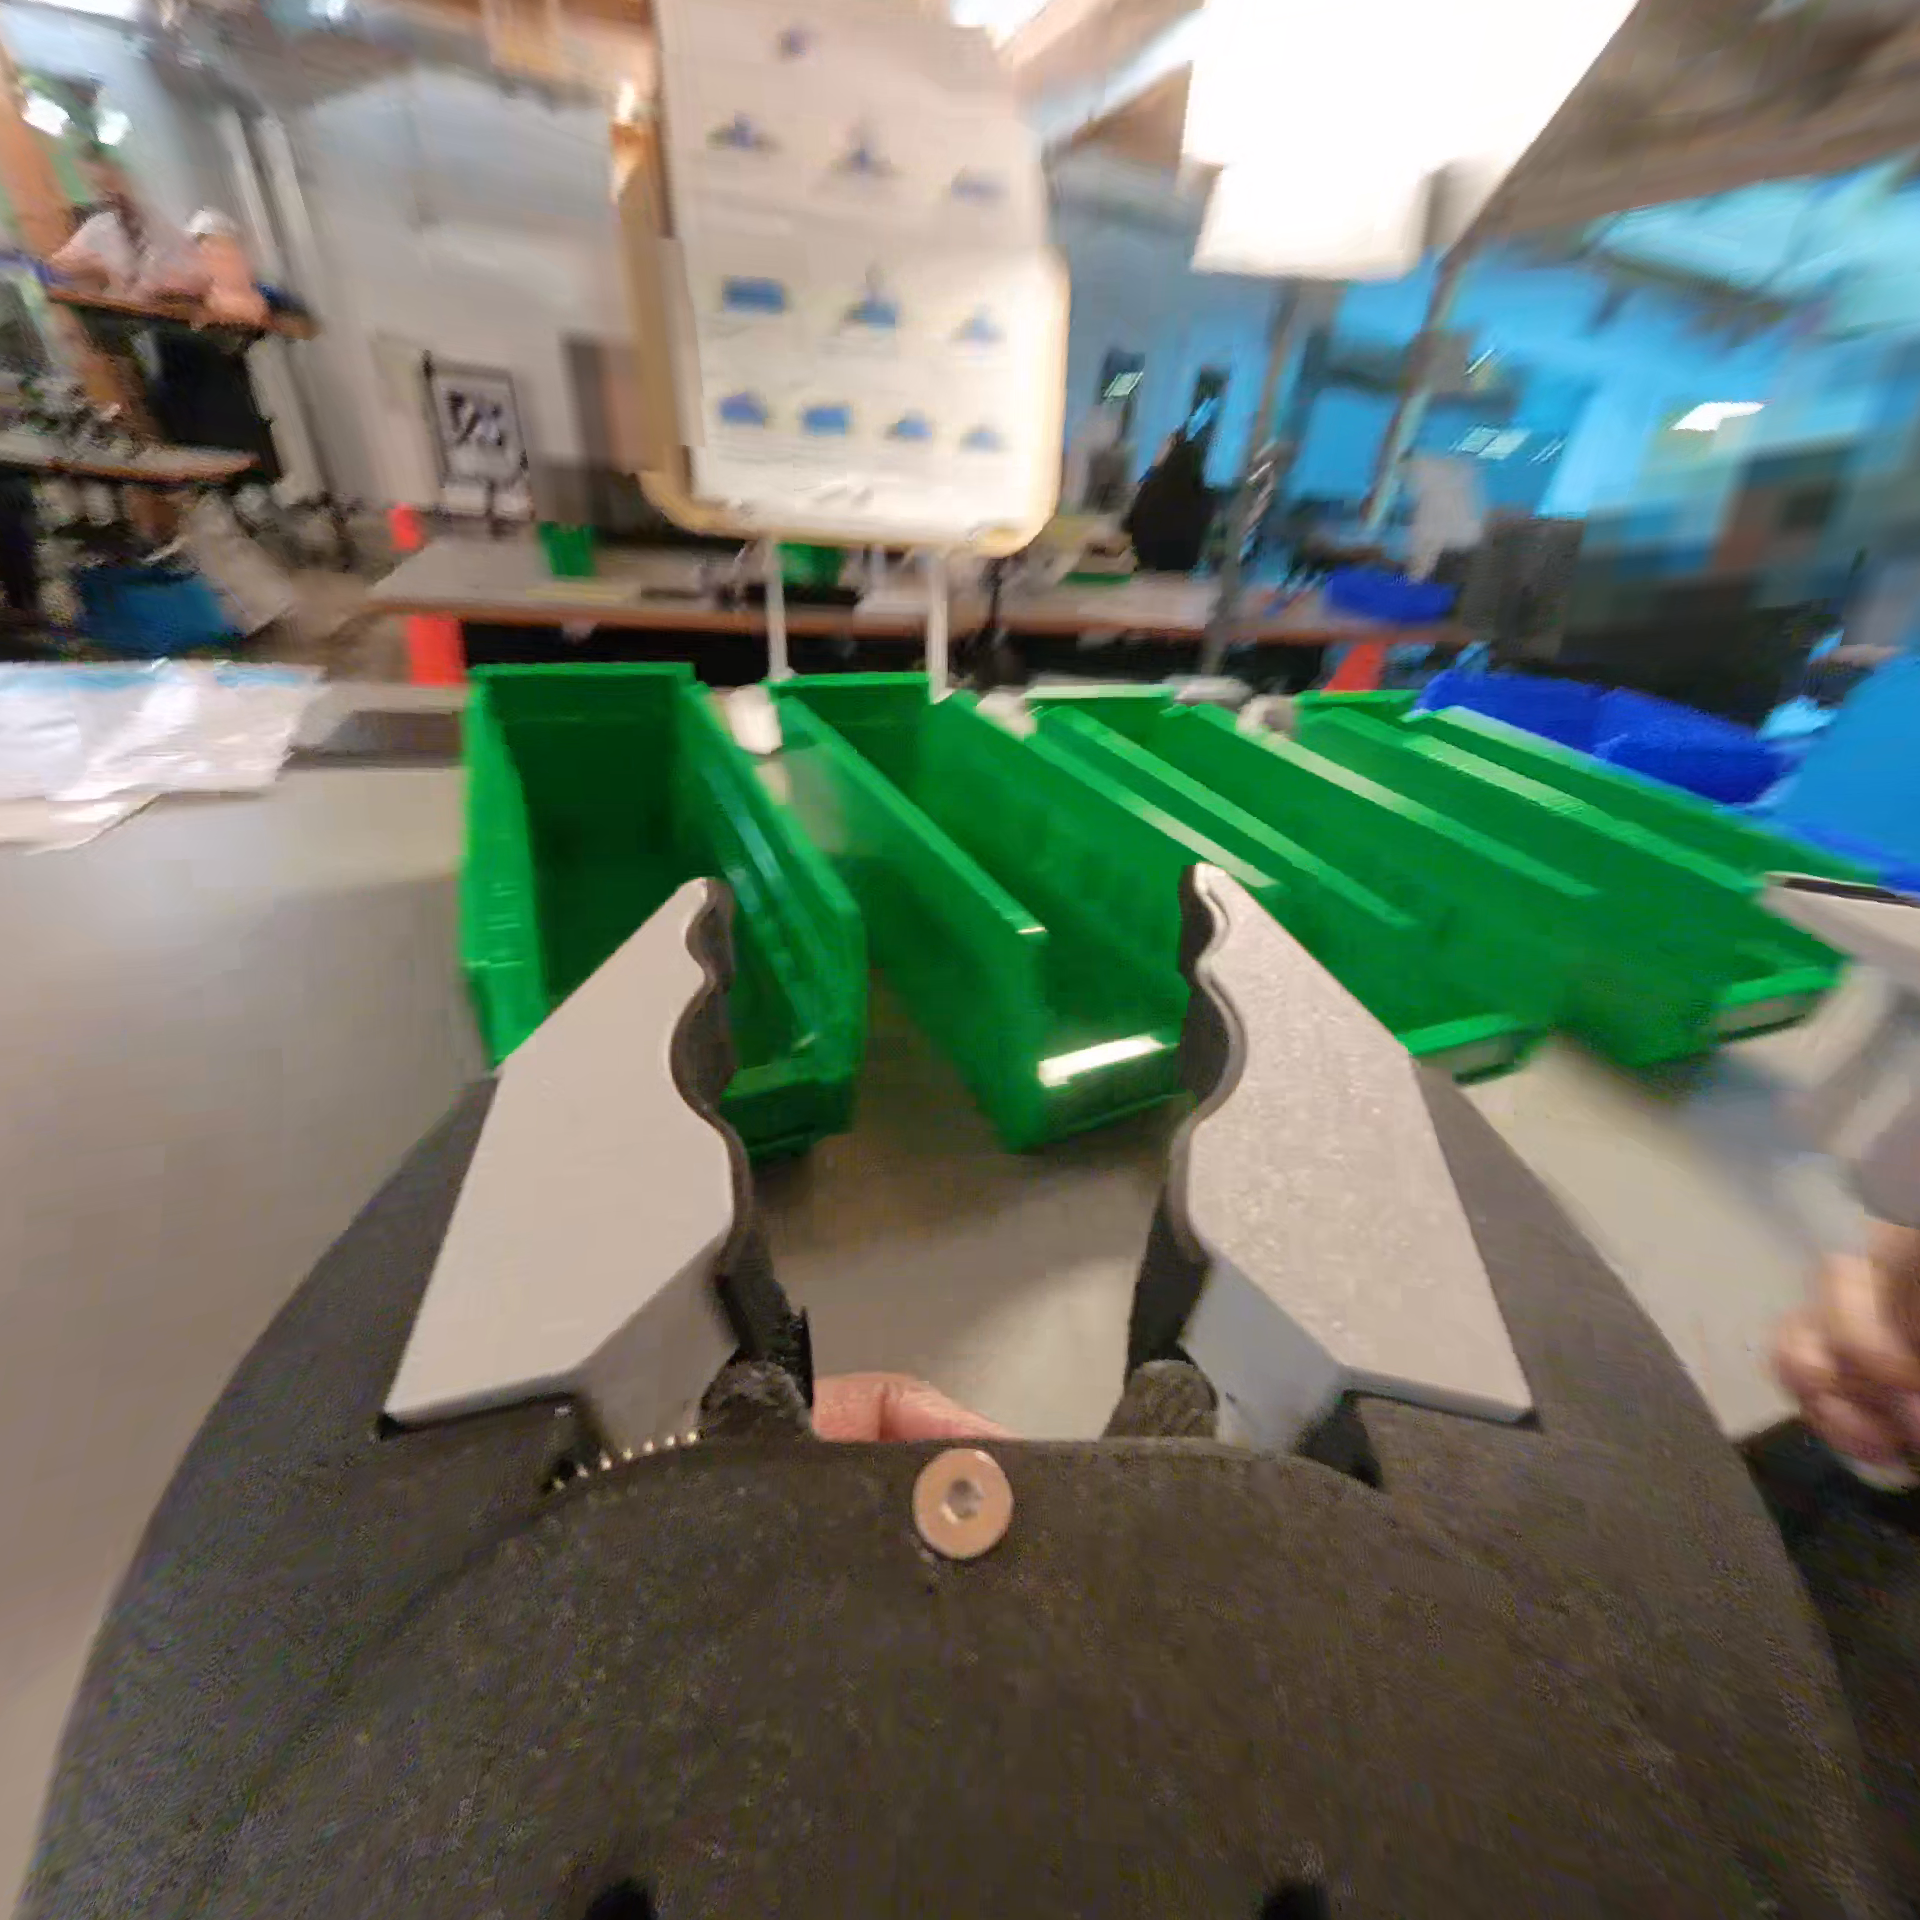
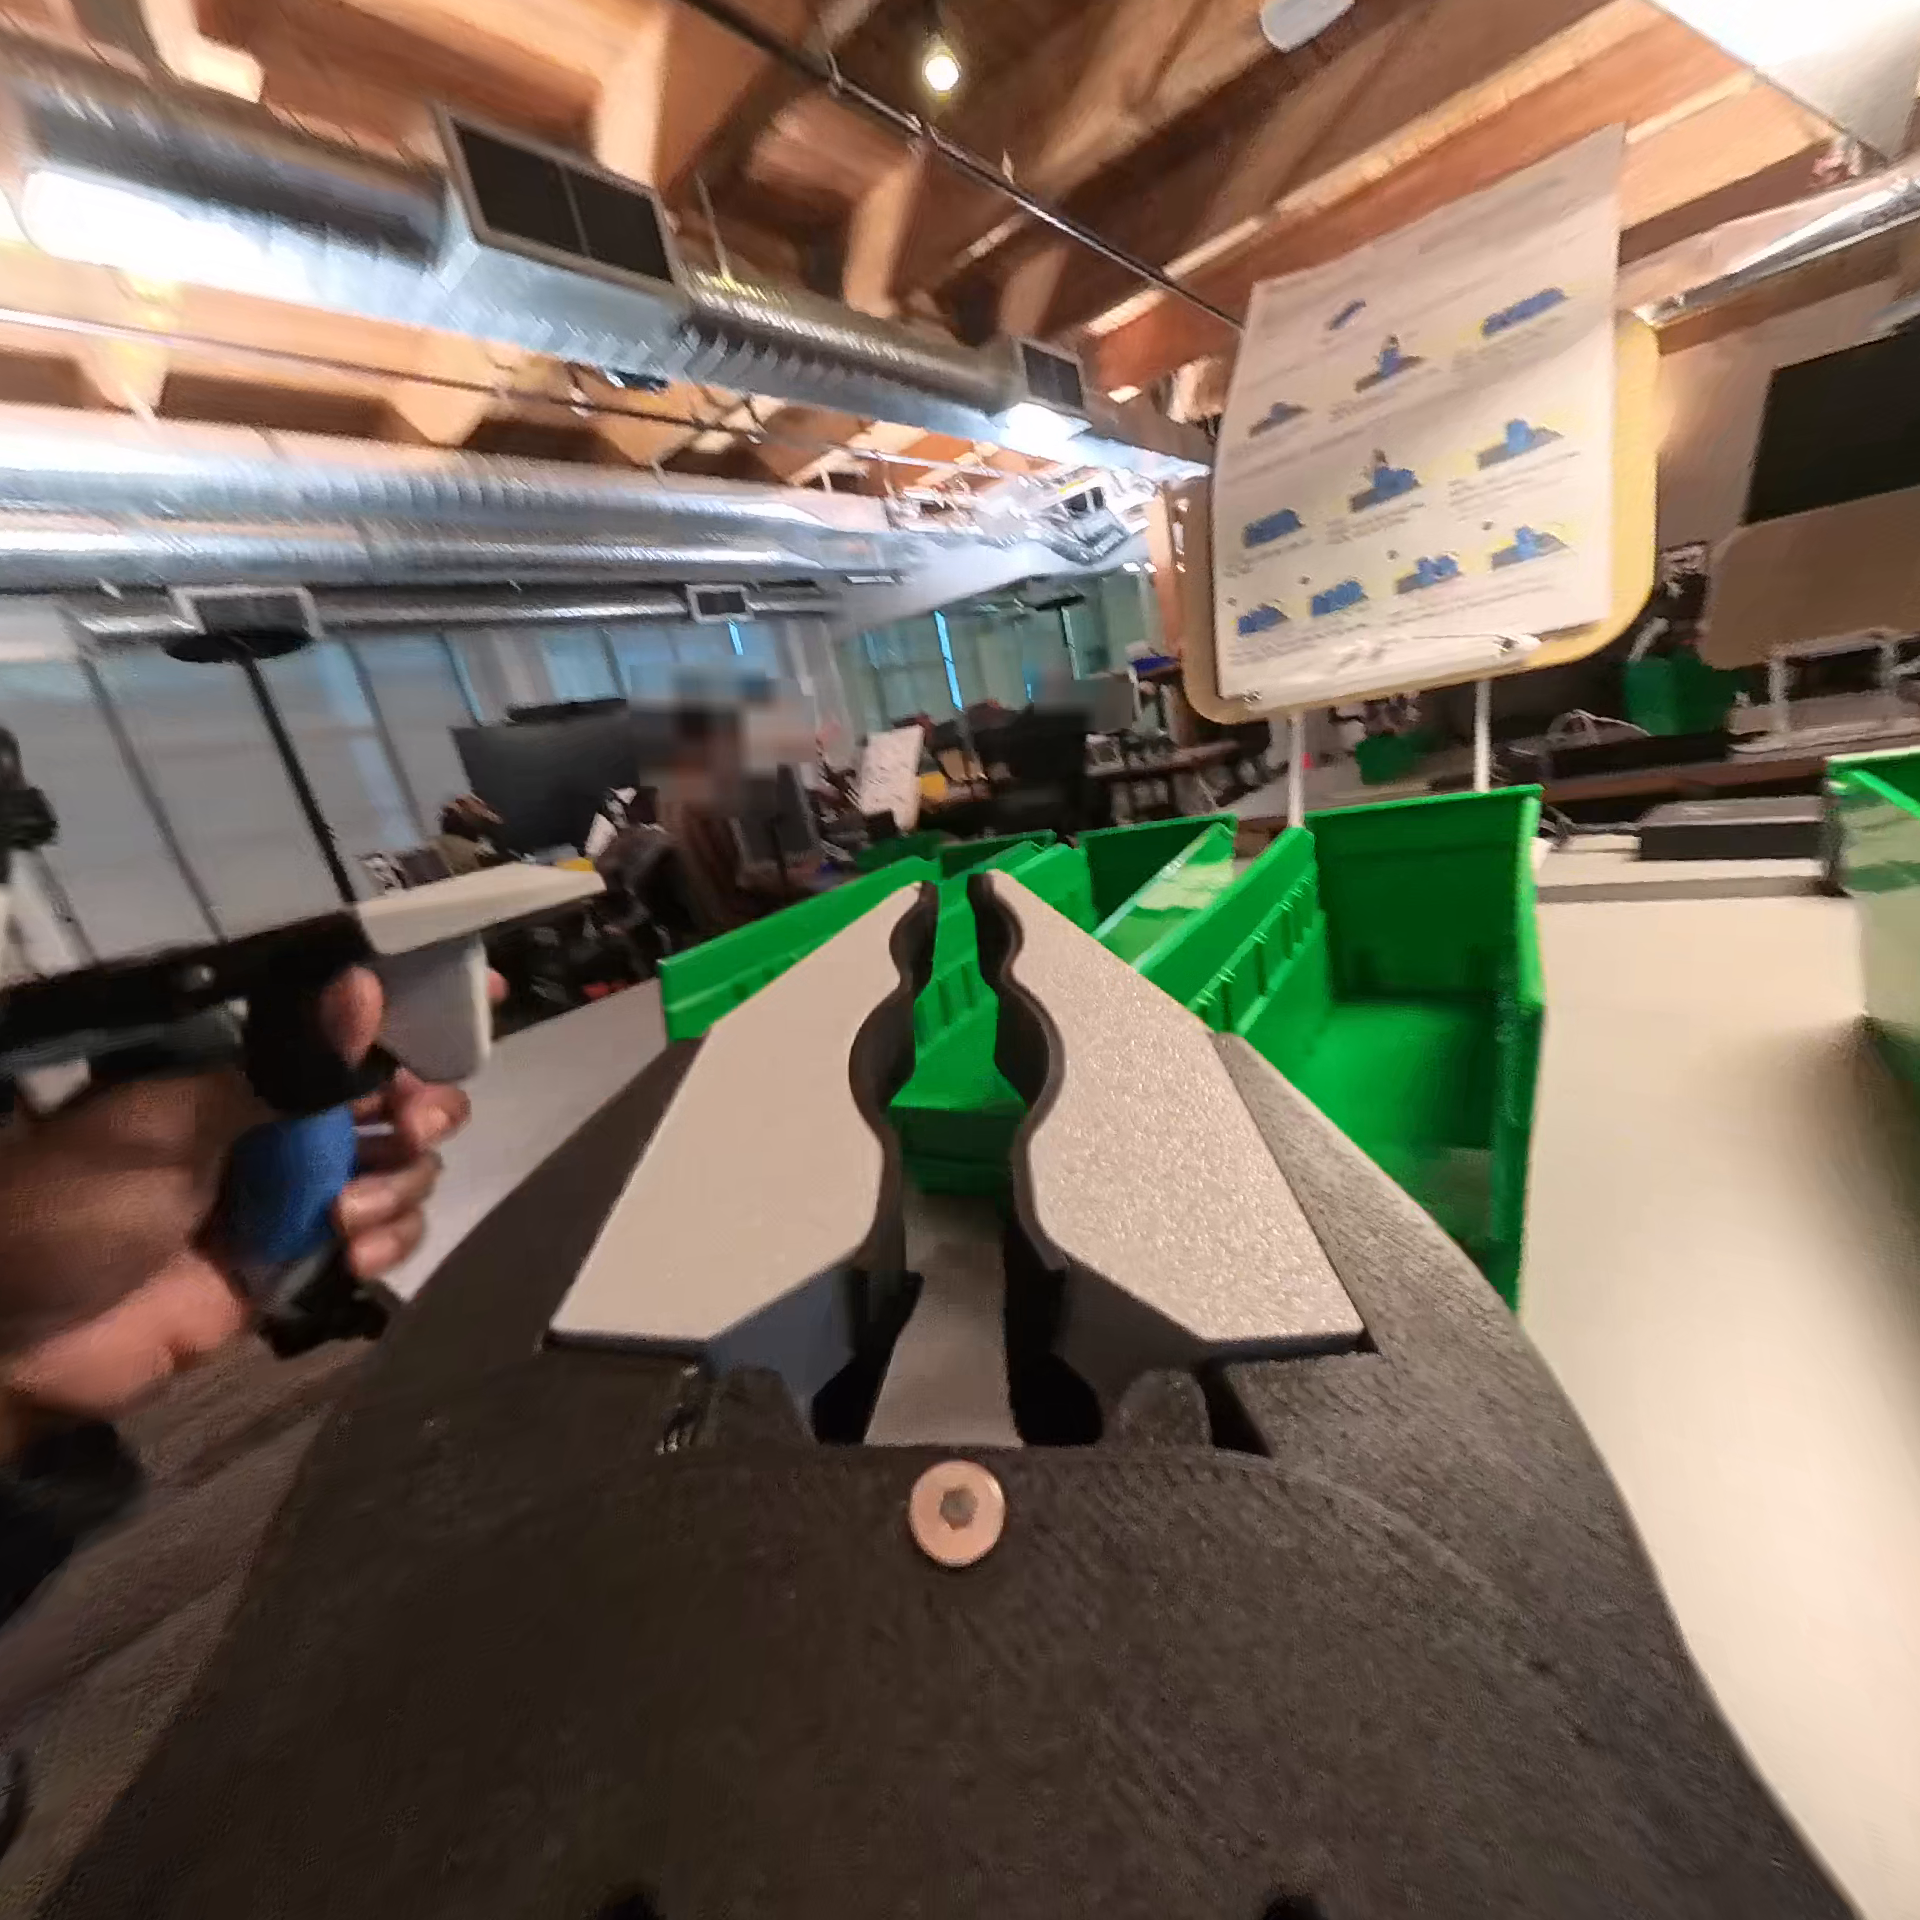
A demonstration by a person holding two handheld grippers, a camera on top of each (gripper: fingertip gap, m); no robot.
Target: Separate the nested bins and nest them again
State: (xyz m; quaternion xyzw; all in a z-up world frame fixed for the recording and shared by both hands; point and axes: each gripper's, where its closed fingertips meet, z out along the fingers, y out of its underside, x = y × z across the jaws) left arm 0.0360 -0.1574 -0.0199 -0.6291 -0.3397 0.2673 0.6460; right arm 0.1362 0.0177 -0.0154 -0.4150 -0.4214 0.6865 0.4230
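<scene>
Bins: we see long green bins (image 1: pixel 940 914) lying side by side on the grey table (image 1: pixel 208 1039), separated, with open tops.
Left gripper (image 1: pixel 951 935): we see its fingers spread wide, nothing between them, short of the bins' near ends.
Right gripper (image 2: pixel 954 914): we see its fingers (image 2: pixel 1122 1122) nearly together, a narrow slit left; green plastic shows through it, but we cannot tell whether the pads pinch it.
Writing: a white instruction sheet (image 1: pixel 862 260) with blue pictures hangs on a board behind the bins; its text is too blurred for us to read. We find no brand marks on the bins.
</scene>
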